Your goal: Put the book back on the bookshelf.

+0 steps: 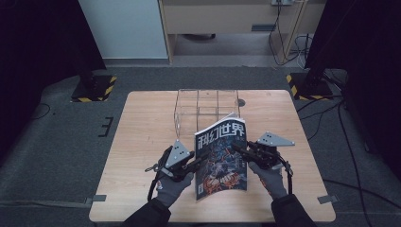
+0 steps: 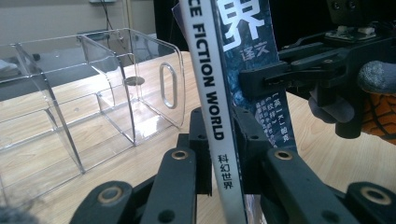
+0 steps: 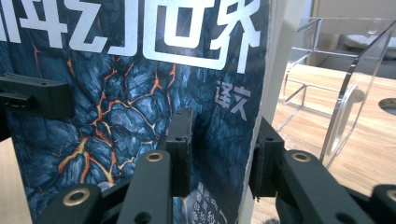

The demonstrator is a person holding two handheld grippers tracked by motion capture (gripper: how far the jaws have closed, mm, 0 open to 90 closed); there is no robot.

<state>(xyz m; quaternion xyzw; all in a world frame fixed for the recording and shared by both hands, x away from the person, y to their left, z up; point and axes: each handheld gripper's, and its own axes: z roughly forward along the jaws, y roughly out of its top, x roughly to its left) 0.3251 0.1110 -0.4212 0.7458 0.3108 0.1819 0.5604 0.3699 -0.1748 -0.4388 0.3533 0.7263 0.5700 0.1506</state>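
one glossy magazine (image 1: pixel 221 161) upright, both grippers, left (image 1: pixel 193 165) and right (image 1: pixel 240 150), clamped on it. one clear acrylic organizer (image 1: pixel 206 106) behind on wood table (image 1: pixel 142 142).

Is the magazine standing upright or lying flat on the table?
Upright. The magazine stands on its lower edge, cover facing the person, gripped at its sides by the left gripper and right gripper.

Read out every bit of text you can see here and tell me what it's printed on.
"科幻世界": magazine cover title.
"CE FICTION WORLD", cut off at the top: magazine spine.
"科幻世界": lower on the spine.
"译文": cover, under the title.
Small print lower on the cover: too small to read.
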